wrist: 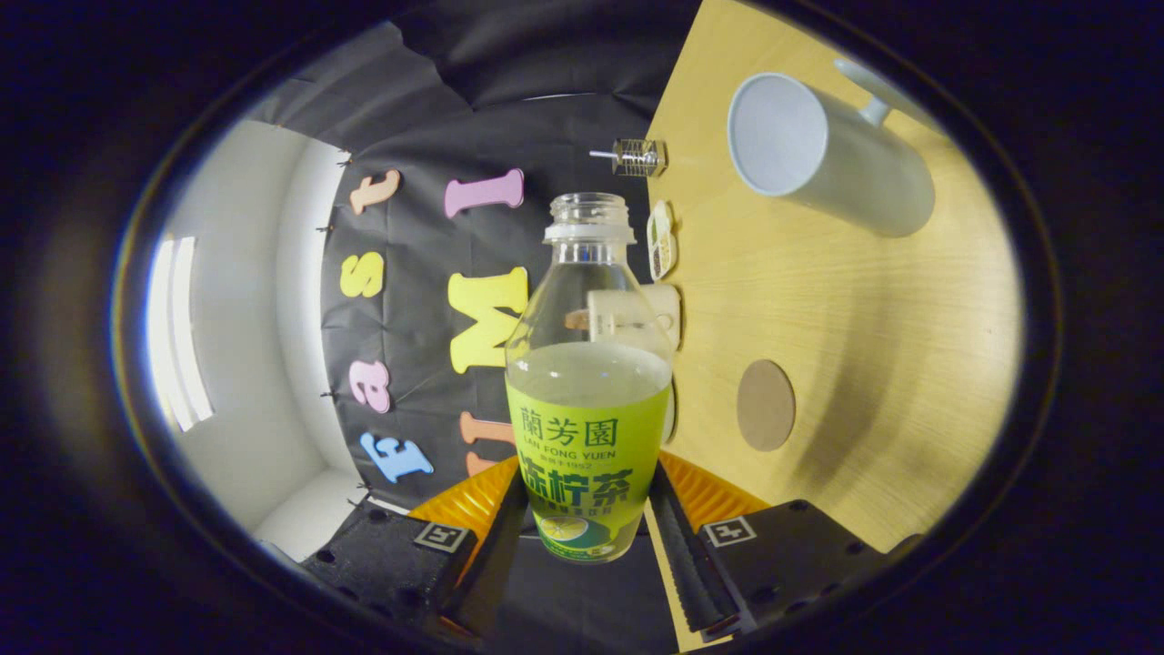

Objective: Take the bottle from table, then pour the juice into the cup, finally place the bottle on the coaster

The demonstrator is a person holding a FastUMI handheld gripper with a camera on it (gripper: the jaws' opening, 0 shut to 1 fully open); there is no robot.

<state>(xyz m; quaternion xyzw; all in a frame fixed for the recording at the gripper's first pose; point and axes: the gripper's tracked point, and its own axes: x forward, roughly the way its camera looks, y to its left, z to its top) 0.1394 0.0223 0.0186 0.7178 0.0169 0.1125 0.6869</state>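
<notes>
My gripper (587,523) is shut on the bottle (587,409), with both fingers pressing its lower sides. The bottle is clear plastic with a green label, uncapped, and holds pale juice to about its shoulder. The whole view is rolled sideways, so the wooden table (873,327) stands like a wall beside the bottle. A white cup (823,155) with a handle stands on that table beyond the fingers, its open mouth facing the bottle's neck and set apart from it. A round brown coaster (766,405) lies on the table nearer the fingers, close to the bottle's label.
At the table's far edge, just behind the bottle's neck, sit a small clear jar (638,156), a little dish of seeds (661,241) and a pale box (659,314). A white wall with a bright window (177,332) lies off to the other side.
</notes>
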